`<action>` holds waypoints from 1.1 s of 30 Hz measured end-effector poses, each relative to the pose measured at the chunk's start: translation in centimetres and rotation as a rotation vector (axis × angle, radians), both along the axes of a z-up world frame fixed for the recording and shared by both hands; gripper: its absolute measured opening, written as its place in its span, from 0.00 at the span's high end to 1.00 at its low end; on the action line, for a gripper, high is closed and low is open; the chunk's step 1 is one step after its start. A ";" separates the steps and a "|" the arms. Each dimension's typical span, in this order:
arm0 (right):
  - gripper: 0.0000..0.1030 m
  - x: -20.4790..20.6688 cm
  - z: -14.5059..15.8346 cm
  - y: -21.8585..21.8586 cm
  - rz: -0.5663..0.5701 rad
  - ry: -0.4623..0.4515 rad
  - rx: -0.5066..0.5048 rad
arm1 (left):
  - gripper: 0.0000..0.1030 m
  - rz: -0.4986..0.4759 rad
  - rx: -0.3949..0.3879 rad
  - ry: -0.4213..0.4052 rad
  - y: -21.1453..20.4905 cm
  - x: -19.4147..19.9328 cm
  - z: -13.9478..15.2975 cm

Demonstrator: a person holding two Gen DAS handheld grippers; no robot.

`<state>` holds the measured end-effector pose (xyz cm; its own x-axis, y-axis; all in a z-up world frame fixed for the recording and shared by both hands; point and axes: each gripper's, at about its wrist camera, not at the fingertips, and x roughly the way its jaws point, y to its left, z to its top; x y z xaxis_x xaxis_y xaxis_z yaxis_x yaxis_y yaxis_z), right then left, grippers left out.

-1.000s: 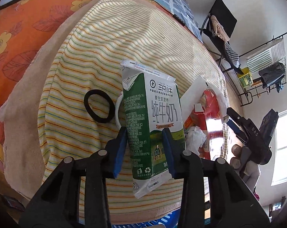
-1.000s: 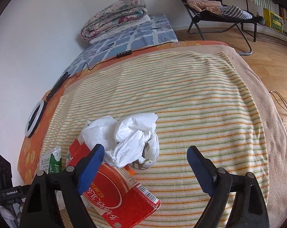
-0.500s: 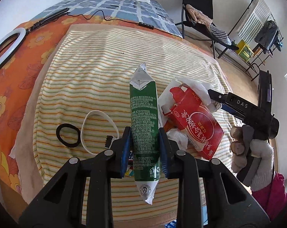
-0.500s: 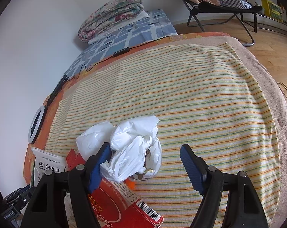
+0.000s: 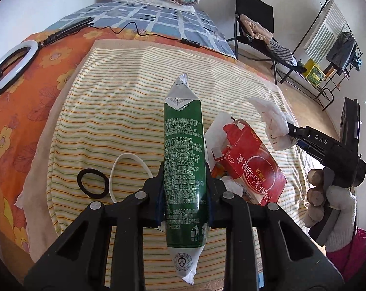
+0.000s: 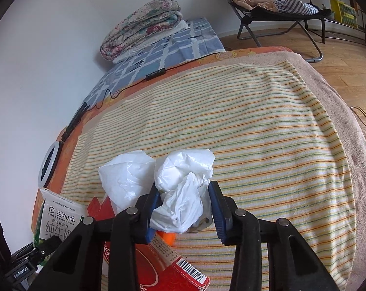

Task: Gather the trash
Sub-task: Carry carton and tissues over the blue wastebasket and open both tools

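My left gripper (image 5: 184, 194) is shut on a green and white milk carton (image 5: 183, 160), held above the striped blanket (image 5: 124, 111). The carton also shows in the right wrist view (image 6: 59, 220) at the lower left. My right gripper (image 6: 186, 208) is shut on a crumpled white plastic bag (image 6: 183, 189), seen in the left wrist view (image 5: 275, 123) lifted at the right. A flattened red box (image 5: 250, 165) lies on the blanket under it, also in the right wrist view (image 6: 158, 266), with a second white bag (image 6: 127, 179) and an orange scrap (image 6: 167, 237) beside it.
A black ring (image 5: 92, 183) and a white loop (image 5: 127, 169) lie on the blanket at left. A ring light (image 5: 11, 70) and cable lie on the orange sheet. Folded quilts (image 6: 144, 21), a folding chair (image 6: 280, 12) and a clothes rack (image 5: 328, 55) stand beyond the bed.
My right gripper closed on the white plastic bag and raised it. My left gripper turned the milk carton edge-on and tilted up toward the far end of the bed.
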<state>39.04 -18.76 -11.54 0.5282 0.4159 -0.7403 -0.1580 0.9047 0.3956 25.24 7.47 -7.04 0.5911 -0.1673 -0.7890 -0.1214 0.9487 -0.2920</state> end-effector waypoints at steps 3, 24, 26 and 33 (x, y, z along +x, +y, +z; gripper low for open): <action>0.63 -0.7 1.7 -0.2 -0.008 -0.048 -0.001 | 0.77 -0.003 0.010 -0.022 -0.1 -0.7 1.1; 0.63 -16.2 6.5 -0.8 0.201 -0.139 -0.058 | 0.77 -0.046 0.031 -0.045 -0.2 -14.4 4.2; 0.63 -18.3 6.5 -0.8 0.219 -0.147 -0.072 | 0.77 -0.052 0.040 -0.039 -0.6 -16.0 4.0; 0.63 -24.5 6.2 -0.1 0.285 -0.164 -0.117 | 0.76 -0.081 0.037 -0.005 -2.4 -20.2 2.5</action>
